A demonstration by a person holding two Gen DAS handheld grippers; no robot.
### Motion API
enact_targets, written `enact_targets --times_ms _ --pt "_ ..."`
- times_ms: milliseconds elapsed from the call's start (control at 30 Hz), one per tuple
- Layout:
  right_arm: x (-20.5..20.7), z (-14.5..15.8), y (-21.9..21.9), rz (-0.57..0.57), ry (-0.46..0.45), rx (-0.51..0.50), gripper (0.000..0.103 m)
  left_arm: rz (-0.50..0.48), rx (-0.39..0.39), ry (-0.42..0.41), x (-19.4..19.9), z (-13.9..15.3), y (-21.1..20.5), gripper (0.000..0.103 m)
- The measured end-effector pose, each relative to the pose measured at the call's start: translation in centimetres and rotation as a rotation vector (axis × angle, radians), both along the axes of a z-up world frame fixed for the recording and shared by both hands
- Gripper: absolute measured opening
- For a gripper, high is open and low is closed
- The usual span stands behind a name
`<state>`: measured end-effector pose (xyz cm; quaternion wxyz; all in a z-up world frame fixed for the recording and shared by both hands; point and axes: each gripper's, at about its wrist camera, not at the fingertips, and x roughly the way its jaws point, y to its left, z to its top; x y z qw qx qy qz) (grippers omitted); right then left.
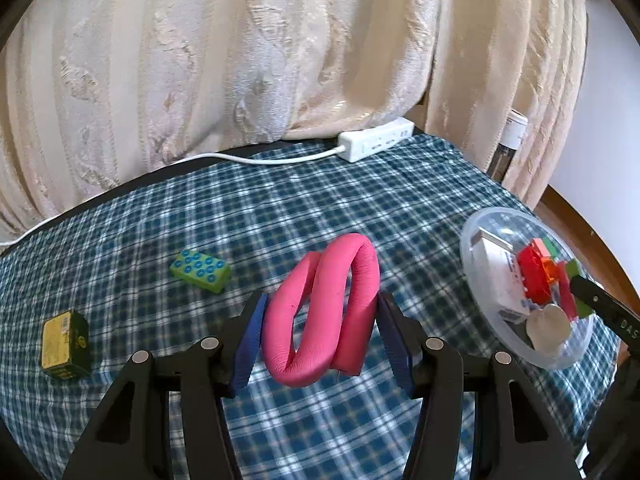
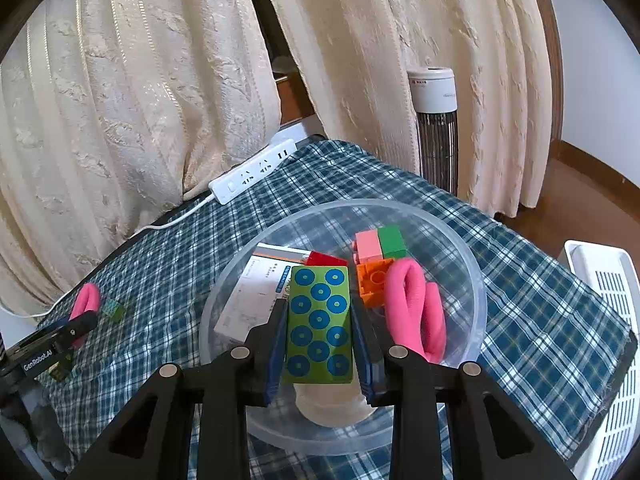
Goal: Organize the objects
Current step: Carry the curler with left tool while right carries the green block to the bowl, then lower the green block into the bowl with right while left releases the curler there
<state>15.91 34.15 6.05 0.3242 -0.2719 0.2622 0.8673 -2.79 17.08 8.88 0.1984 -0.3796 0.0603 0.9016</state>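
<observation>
My left gripper [image 1: 320, 320] is shut on a bent pink foam tube [image 1: 320, 312] and holds it above the checked cloth. My right gripper [image 2: 320, 332] is shut on a green brick with blue studs [image 2: 319, 324] and holds it over the clear plastic bowl [image 2: 472, 280]. In the bowl lie a second pink foam tube [image 2: 416, 308], orange [image 2: 370, 284], pink and green bricks, a red piece and a white card [image 2: 256, 300]. The bowl also shows at the right of the left wrist view [image 1: 480, 220]. Another green studded brick [image 1: 200, 270] lies on the cloth to the left.
A small yellow-green box [image 1: 66, 344] lies at the left on the checked cloth. A white power strip [image 1: 376, 138] with its cable lies at the table's back edge by the cream curtain. A white basket [image 2: 600, 280] stands to the right, a fan [image 2: 434, 120] behind.
</observation>
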Motion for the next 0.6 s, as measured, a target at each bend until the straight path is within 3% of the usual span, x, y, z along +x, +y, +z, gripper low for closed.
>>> enact_targets --times_ms 300,433,600 --pt "0.5 -0.5 0.9 0.015 0.016 -0.013 0.033 -0.049 -0.016 0.007 1.1 0.3 3.4 0.056" --pt "0.9 -0.4 0.9 0.024 0.032 -0.007 0.042 -0.066 -0.025 0.006 1.2 0.4 4.7 0.056" --pt "1.6 -0.1 0.8 0.029 0.049 0.019 0.043 -0.098 -0.037 0.005 1.7 0.3 6.8 0.056"
